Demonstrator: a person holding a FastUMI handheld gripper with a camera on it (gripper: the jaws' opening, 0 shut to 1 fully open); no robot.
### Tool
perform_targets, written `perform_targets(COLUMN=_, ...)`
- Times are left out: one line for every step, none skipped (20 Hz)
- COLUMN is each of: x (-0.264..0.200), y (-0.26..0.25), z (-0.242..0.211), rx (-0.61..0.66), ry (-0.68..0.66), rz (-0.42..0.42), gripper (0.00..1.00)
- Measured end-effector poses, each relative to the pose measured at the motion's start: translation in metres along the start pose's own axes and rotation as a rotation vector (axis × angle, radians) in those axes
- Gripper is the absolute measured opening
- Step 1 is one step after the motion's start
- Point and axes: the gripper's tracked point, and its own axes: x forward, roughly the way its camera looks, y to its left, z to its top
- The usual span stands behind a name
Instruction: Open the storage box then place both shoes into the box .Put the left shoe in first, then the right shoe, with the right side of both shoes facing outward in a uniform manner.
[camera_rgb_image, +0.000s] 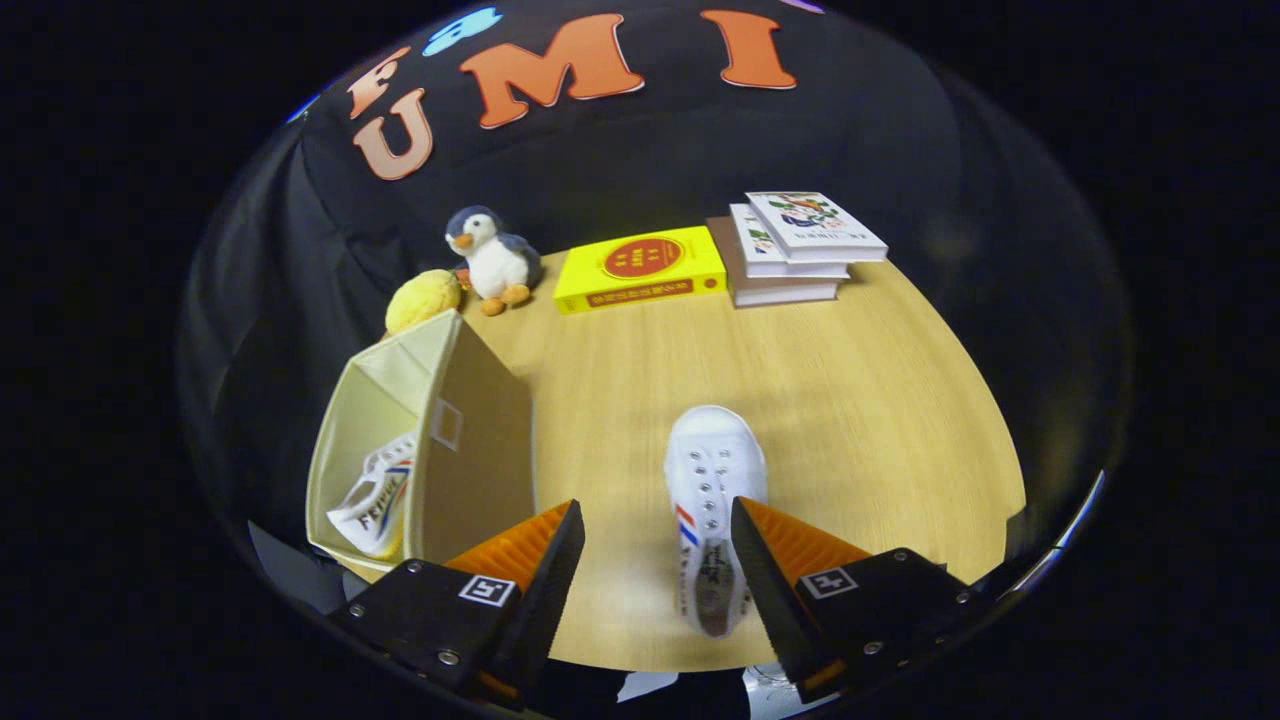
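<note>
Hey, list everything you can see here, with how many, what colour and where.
Storage box: one, beige, open, beside the claw's left finger.
Shoe in box: one, white, inside the storage box.
Shoe on table: one, white, between the fingers, nearer the right one, toe pointing away.
Yellow book: one, flat, far side of table.
Stacked books: three, white covers, beside the yellow book.
Penguin toy: one, grey and white, beyond the box.
Yellow plush: one, next to the penguin.
Table: one, light wood.
Claw: one, open, not gripping anything.
</note>
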Motion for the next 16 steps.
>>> perform_targets(x=0.006, y=-0.013, z=-0.012, rx=-0.014, ry=0.019, rz=-0.022, gripper=0.88)
perform_targets(x=0.012, y=-0.026, z=-0.024, rx=-0.034, ry=0.041, rz=-0.049, gripper=0.87)
perform_targets(x=0.017, y=-0.036, z=-0.036, rx=-0.050, ry=0.066, rz=-0.073, gripper=0.85)
perform_targets(x=0.021, y=-0.043, z=-0.046, rx=-0.053, ry=0.091, rz=-0.089, gripper=0.84)
perform_targets(x=0.025, y=-0.048, z=-0.054, rx=-0.045, ry=0.107, rz=-0.097, gripper=0.83)
perform_targets(x=0.030, y=-0.051, z=-0.061, rx=-0.040, ry=0.118, rz=-0.100, gripper=0.80)
perform_targets(x=0.034, y=-0.053, z=-0.068, rx=-0.045, ry=0.137, rz=-0.102, gripper=0.79)
perform_targets(x=0.039, y=-0.053, z=-0.073, rx=-0.059, ry=0.147, rz=-0.100, gripper=0.78)
perform_targets(x=0.044, y=-0.057, z=-0.076, rx=-0.083, ry=0.152, rz=-0.113, gripper=0.76)
perform_targets(x=0.048, y=-0.062, z=-0.078, rx=-0.106, ry=0.154, rz=-0.129, gripper=0.74)
perform_targets(x=0.054, y=-0.067, z=-0.076, rx=-0.101, ry=0.147, rz=-0.144, gripper=0.72)
perform_targets(x=0.062, y=-0.068, z=-0.077, rx=-0.073, ry=0.153, rz=-0.141, gripper=0.70)
perform_targets(x=0.067, y=-0.066, z=-0.078, rx=-0.036, ry=0.166, rz=-0.124, gripper=0.68)
perform_targets(x=0.071, y=-0.065, z=-0.079, rx=-0.003, ry=0.182, rz=-0.106, gripper=0.67)
perform_targets(x=0.072, y=-0.062, z=-0.077, rx=0.020, ry=0.186, rz=-0.085, gripper=0.66)
perform_targets(x=0.075, y=-0.062, z=-0.074, rx=0.028, ry=0.181, rz=-0.072, gripper=0.63)
